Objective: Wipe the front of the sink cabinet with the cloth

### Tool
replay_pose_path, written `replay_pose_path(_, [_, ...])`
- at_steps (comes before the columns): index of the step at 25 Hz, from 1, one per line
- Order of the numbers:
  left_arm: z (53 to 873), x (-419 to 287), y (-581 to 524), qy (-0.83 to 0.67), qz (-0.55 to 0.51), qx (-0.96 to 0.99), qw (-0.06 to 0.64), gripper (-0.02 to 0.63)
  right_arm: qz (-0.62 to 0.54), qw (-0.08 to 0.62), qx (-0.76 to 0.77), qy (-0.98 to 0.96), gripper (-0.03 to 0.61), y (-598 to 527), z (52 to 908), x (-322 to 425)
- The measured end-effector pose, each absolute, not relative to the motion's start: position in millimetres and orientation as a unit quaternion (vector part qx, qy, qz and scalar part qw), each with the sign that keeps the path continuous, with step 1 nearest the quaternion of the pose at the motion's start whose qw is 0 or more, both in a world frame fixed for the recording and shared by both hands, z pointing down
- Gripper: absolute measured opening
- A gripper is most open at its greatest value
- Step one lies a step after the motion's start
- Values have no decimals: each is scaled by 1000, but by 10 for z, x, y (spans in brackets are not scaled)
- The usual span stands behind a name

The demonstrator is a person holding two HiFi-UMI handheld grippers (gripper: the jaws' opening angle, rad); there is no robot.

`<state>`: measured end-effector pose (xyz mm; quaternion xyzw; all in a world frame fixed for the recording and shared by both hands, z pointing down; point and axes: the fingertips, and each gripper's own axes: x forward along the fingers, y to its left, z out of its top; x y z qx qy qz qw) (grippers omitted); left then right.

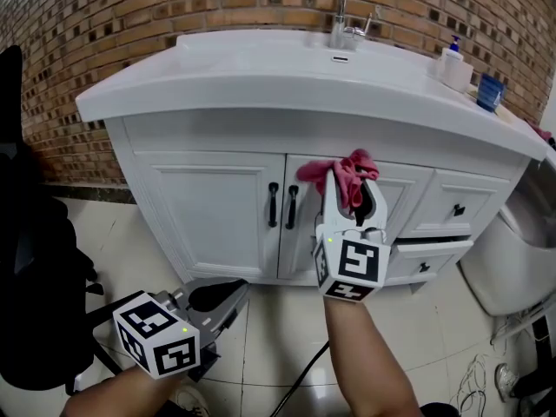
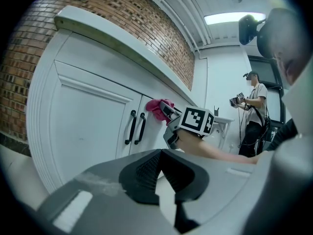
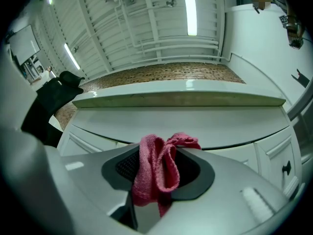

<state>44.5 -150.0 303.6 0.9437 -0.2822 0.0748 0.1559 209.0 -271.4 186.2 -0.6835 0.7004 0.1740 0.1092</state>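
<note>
A pink cloth (image 1: 346, 175) is bunched in my right gripper (image 1: 351, 200), which is shut on it and holds it against the top of the right-hand door of the white sink cabinet (image 1: 208, 207). In the right gripper view the cloth (image 3: 159, 168) hangs between the jaws, with the cabinet front (image 3: 205, 126) just ahead. My left gripper (image 1: 224, 300) hangs low at the left, away from the cabinet, shut and holding nothing. From the left gripper view I see the cloth (image 2: 159, 107) and the right gripper (image 2: 168, 116) against the doors.
Two black door handles (image 1: 281, 205) sit just left of the cloth. A drawer (image 1: 430, 257) at the lower right stands slightly pulled out. A soap bottle (image 1: 451, 64) and blue cup (image 1: 489, 92) stand on the countertop. A black chair (image 1: 35, 276) is at the left; a person (image 2: 252, 109) stands far off.
</note>
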Motion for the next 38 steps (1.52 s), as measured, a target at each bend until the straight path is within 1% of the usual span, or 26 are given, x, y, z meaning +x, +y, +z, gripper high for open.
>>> replay_pose_path(8, [3043,413,-1527,-283,74,943,160,6,182,86,-699,686,166,-2735,2086,2077])
replay_pose_path(14, [3036,409,-1495,-276,71,944,165,6,151,79,-702,691,167,-2804,2378,2097])
replay_pose_path(25, [3050,410,-1493,-273,70,944,169,6,147,55,-709,688,172,-2821,2749,2108])
replay_pose_path(38, [3089,430,-1506,-270,74,944,176,6,108,11,-709,697,181,-2846,3404,2056])
